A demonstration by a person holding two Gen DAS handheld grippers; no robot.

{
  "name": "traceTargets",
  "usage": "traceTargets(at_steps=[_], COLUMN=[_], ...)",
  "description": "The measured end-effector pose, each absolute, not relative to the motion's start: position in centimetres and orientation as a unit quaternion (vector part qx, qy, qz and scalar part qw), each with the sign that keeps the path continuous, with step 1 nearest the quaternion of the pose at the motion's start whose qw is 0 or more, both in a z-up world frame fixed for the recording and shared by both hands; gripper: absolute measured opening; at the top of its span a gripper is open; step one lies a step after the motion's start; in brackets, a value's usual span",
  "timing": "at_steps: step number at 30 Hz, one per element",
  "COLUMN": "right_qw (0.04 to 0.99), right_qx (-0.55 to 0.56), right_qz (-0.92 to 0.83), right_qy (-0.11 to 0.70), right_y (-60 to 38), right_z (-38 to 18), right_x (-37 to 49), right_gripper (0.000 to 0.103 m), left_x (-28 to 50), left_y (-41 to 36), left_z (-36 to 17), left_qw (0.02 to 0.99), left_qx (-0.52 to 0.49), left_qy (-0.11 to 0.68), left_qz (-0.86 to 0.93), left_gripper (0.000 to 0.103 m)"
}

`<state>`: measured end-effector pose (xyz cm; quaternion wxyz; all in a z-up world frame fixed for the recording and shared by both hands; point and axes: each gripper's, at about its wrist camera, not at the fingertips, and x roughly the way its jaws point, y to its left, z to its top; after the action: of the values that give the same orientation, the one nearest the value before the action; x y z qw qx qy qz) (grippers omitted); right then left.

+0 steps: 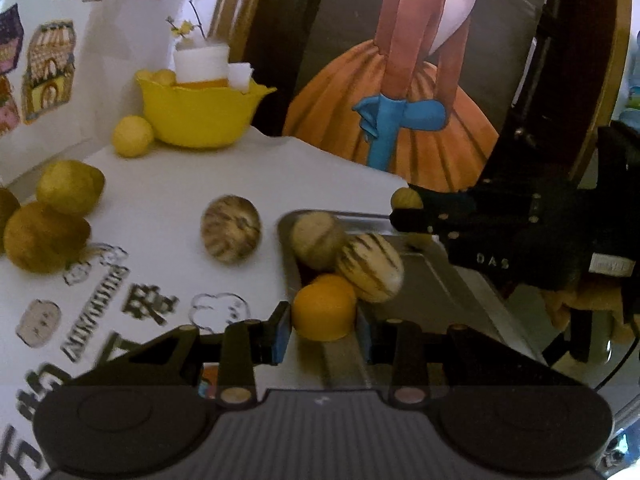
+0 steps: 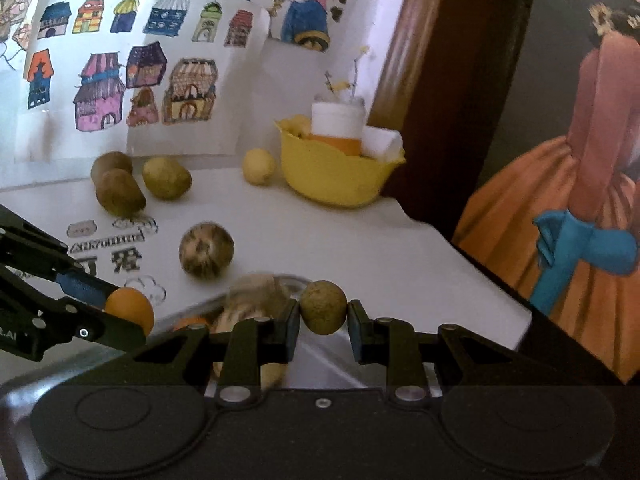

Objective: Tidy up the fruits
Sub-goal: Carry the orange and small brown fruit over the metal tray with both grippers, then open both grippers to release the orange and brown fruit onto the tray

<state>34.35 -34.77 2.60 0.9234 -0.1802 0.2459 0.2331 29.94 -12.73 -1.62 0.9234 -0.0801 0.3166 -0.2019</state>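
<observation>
We list, from the left wrist view: three brown fruits at nine o'clock on the white bench; a pale yellow fruit touching the yellow bowl at eleven o'clock; one striped fruit alone at centre, just beside the metal tray. Inside the tray's near corner lie two striped fruits, touching. The left gripper has its fingers closed on an orange, held over the tray's edge. At three o'clock the right gripper reaches in, dark and bulky, crowding the tray's far side.

The right wrist view adds what the other cannot give us: its fingers clamp a small greenish-brown fruit above the tray, and house drawings stand along the wall at eleven o'clock. The bench's right edge runs at three o'clock, against a painting. Open bench lies between the lone striped fruit and the bowl.
</observation>
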Motion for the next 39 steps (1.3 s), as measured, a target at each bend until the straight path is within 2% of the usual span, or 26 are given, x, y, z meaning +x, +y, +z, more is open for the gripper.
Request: traceTargets(at_steps=[21, 39], right_qw=[0.914, 0.913], right_qx=[-0.173, -0.175], right_qz=[0.210, 0.208], right_qy=[0.300, 0.305], right_y=[-35.8, -35.8], right_z=[-0.3, -1.0], right_x=[32.7, 32.7], right_gripper=[0.028, 0.029], left_x=[29.5, 29.9], left_y=[-16.0, -16.4], left_z=[-2.8, -3.3], left_qw=[0.920, 0.920], left_qx=[-0.055, -0.055], left_qy=[0.331, 0.334], left_qz=[-0.201, -0.197], left_gripper=[0.037, 0.038])
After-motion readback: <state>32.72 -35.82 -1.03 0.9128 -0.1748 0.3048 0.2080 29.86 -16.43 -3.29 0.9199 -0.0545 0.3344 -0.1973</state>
